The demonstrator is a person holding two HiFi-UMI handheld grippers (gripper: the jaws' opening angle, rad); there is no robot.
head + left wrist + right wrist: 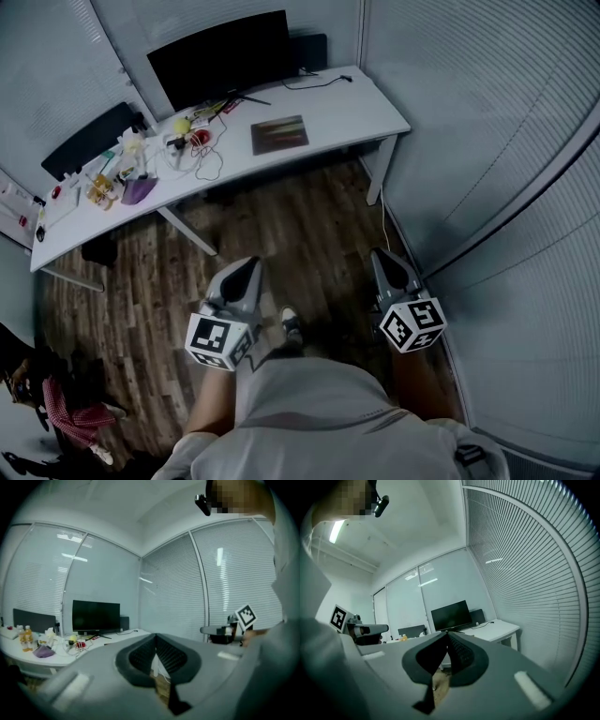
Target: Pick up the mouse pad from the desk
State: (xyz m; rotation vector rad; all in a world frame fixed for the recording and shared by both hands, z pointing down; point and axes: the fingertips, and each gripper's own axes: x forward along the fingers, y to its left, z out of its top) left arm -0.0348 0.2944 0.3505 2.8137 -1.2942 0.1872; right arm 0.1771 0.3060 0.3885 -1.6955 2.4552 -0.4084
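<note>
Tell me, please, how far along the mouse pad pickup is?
Nothing looks done: the mouse pad lies flat on the desk. In hand: nothing; left gripper and right gripper are shut and empty, short of the desk. Left: approach, open, grasp, lift.

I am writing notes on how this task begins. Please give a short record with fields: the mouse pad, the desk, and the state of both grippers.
mouse pad: lies flat on the desk, in front of the monitor, with nothing on it
desk: white; right part bare, left part holds clutter
left gripper: shut, empty, over the floor, apart from the desk
right gripper: shut, empty, also short of the desk
task: pad not yet touched
</note>
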